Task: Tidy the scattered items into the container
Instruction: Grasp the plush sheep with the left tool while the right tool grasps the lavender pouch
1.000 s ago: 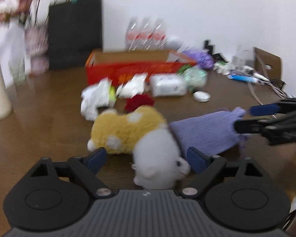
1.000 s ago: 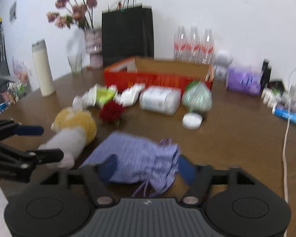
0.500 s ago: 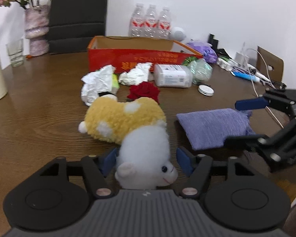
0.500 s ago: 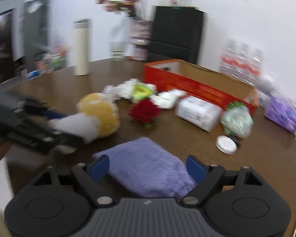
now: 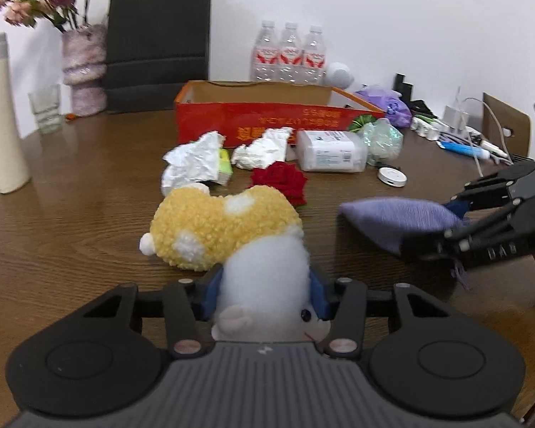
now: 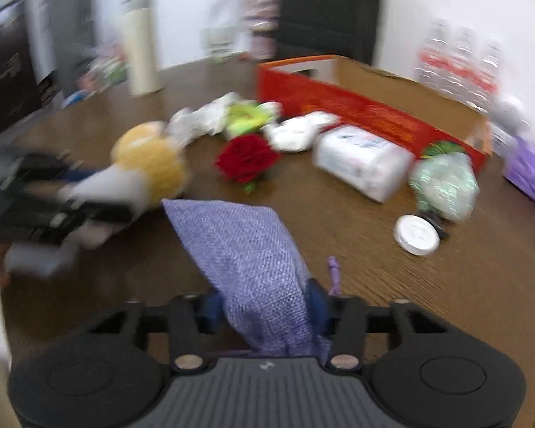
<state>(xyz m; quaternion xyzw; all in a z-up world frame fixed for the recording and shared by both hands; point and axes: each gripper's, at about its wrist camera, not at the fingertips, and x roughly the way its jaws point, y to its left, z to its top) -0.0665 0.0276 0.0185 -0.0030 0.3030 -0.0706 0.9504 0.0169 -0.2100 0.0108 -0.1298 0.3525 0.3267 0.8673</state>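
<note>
Left wrist view: we are closing the left gripper point(image 5: 264, 294) on the plush toy point(image 5: 232, 235), which a second ago lay loose between wide jaws; the right gripper point(image 6: 267, 303) is likewise closing on the purple pouch point(image 6: 246, 253), so both are nearly ready for the red box point(image 5: 267, 121).

A yellow and white plush toy point(image 5: 228, 235) lies on its side on the wooden table, its white head end nearest the left wrist camera, its spotted yellow body pointing away toward the box. Just beside it, a purple knitted drawstring pouch point(image 6: 246, 249) is tilted, its far corner raised. Behind them lie a red fabric rose point(image 5: 280, 180), two crumpled white tissues point(image 5: 192, 162), a green packet point(image 6: 246, 117), a clear-wrapped white pack point(image 5: 331, 150), a bundle of iridescent green wrap point(image 5: 381, 139) and a small round white lid point(image 5: 392, 177). At the back stands the open red cardboard box point(image 5: 267, 117), low and long.
</note>
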